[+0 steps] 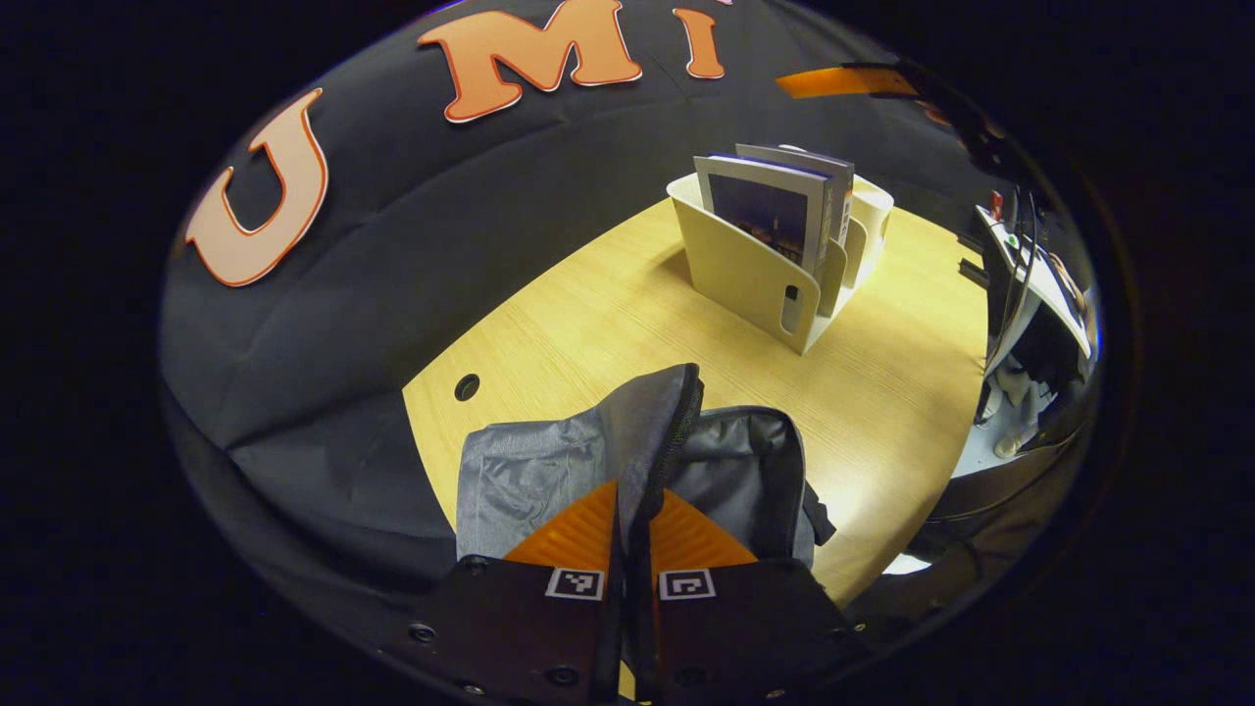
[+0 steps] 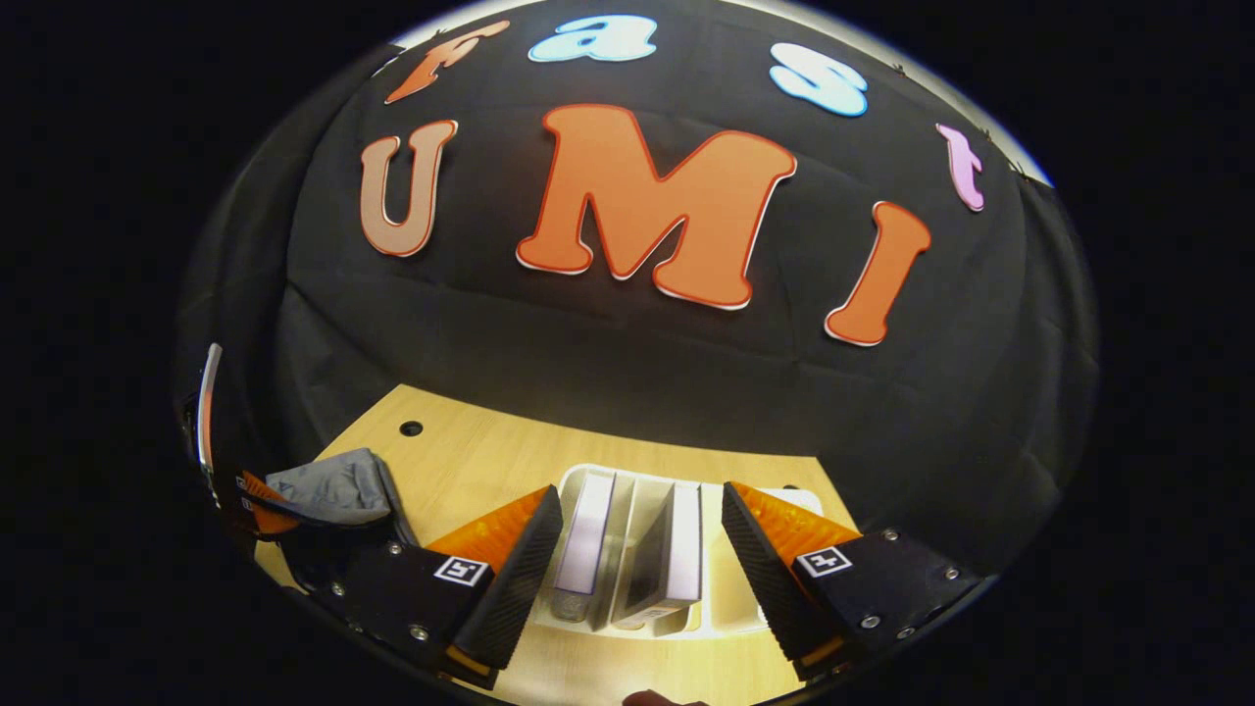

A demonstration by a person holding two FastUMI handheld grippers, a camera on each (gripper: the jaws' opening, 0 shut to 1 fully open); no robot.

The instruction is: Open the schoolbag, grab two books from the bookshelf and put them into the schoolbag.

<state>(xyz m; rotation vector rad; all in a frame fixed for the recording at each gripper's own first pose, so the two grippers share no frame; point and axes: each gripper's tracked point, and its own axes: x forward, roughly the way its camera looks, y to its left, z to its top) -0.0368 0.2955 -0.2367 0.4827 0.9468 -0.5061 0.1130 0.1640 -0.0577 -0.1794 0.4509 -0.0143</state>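
In the left gripper view, my left gripper (image 1: pixel 634 502) is shut on the lifted flap (image 1: pixel 659 422) of the grey schoolbag (image 1: pixel 747 471), which gapes open on the wooden table. Beyond it stands the cream bookshelf (image 1: pixel 747 279) with books (image 1: pixel 775 211) upright in it. The right gripper view looks down on that bookshelf (image 2: pixel 733 613): my right gripper (image 2: pixel 642 512) hovers open over it, its fingers straddling two upright books (image 2: pixel 585 534) (image 2: pixel 674 549) without touching them. At the far left of that view the left gripper (image 2: pixel 257 505) holds the grey flap (image 2: pixel 333 485).
The wooden table (image 1: pixel 882 392) has a round cable hole (image 1: pixel 467 386) near its back edge, against the black cloth wall. Past the table's right edge there is a white desk with cables (image 1: pixel 1029 284).
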